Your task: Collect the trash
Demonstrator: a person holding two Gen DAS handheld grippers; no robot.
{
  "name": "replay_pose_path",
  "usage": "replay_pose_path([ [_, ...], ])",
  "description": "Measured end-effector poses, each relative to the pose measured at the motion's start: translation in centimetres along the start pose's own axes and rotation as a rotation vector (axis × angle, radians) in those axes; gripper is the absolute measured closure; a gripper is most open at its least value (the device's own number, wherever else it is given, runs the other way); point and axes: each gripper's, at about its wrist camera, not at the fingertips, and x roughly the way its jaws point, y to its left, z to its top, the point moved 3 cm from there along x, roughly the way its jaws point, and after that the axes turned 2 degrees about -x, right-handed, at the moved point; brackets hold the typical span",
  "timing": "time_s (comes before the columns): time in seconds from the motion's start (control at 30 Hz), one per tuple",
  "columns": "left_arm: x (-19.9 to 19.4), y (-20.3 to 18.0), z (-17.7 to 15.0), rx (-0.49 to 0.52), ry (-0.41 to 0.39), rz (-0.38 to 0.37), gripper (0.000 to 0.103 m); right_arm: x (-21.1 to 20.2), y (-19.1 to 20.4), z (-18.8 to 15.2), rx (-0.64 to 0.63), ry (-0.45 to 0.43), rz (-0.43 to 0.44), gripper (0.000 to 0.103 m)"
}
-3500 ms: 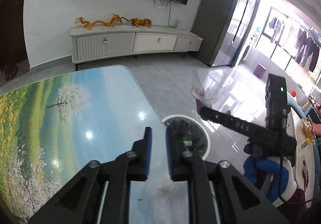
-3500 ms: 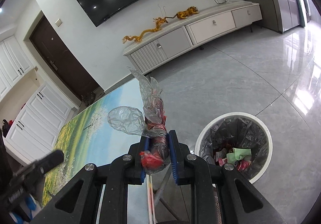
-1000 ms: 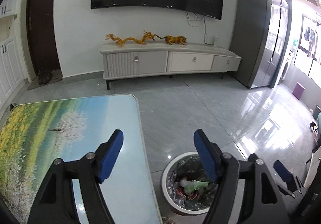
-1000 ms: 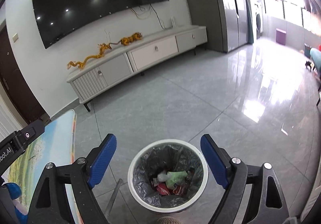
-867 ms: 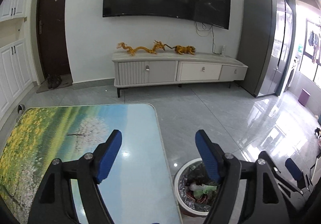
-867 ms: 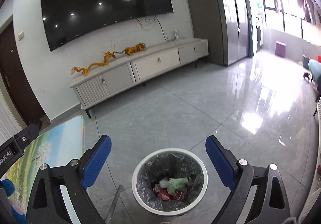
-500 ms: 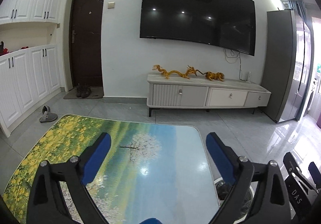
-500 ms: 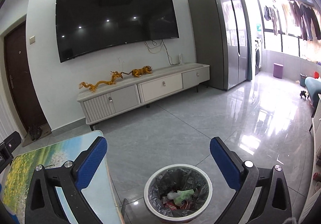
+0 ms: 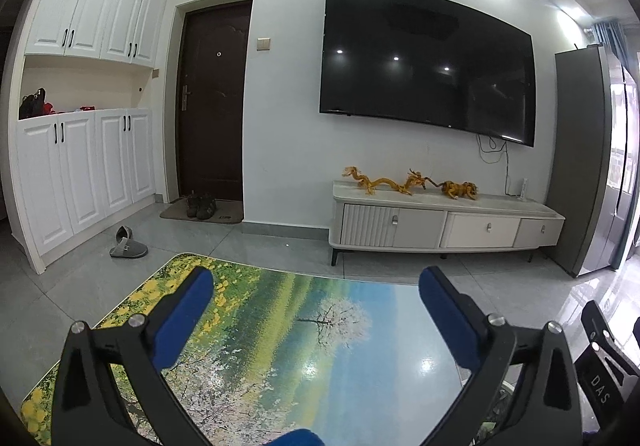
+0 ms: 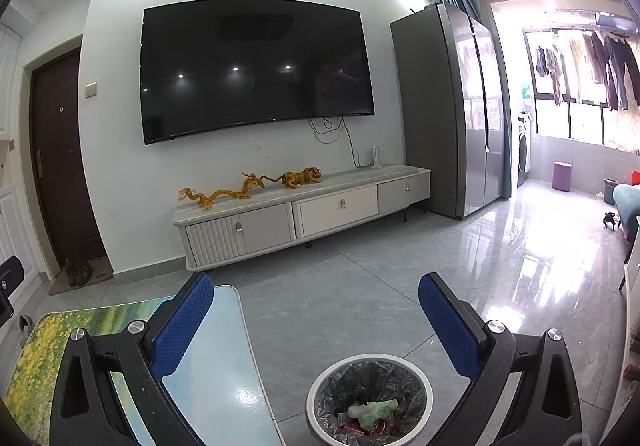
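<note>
Both tools gape wide and empty, the left tool [image 9: 316, 310] having just spread, over the counter [image 9: 280, 350]. Trash bin [image 10: 370, 400], wrappers inside, stands at five o'clock off the counter's right edge, open tiled floor [image 10: 400, 286] beyond.

Both wrappers now lie in the bin [image 10: 370, 402]; each hand-held gripper has just opened, empty

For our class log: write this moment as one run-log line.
left claw: open, empty | right claw: open, empty | bin: trash inside | table: bare
</note>
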Motion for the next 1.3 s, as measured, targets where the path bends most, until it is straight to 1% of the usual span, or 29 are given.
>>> replay_pose_path([
  [0.27,-1.8,-0.3,0.4,0.023,-0.043,0.003,0.000,-1.3,-0.4,0.9,0.022,-0.037,0.010,0.000],
  [0.43,-2.3,-0.2,0.6,0.024,-0.048,0.000,0.000,-1.8,-0.9,1.1,0.035,-0.050,0.014,0.000],
  [0.67,-2.6,-0.3,0.3,0.033,-0.030,-0.011,0.000,-2.3,-0.9,1.0,0.040,-0.057,0.014,0.000],
  [1.1,-1.7,0.1,-0.1,0.022,0.016,-0.018,0.000,-2.0,-1.2,0.7,0.042,-0.052,-0.017,0.000],
  [1.3,-1.6,0.2,-0.3,0.025,0.020,-0.018,0.000,-2.1,-1.6,0.9,0.055,-0.054,-0.038,0.000],
])
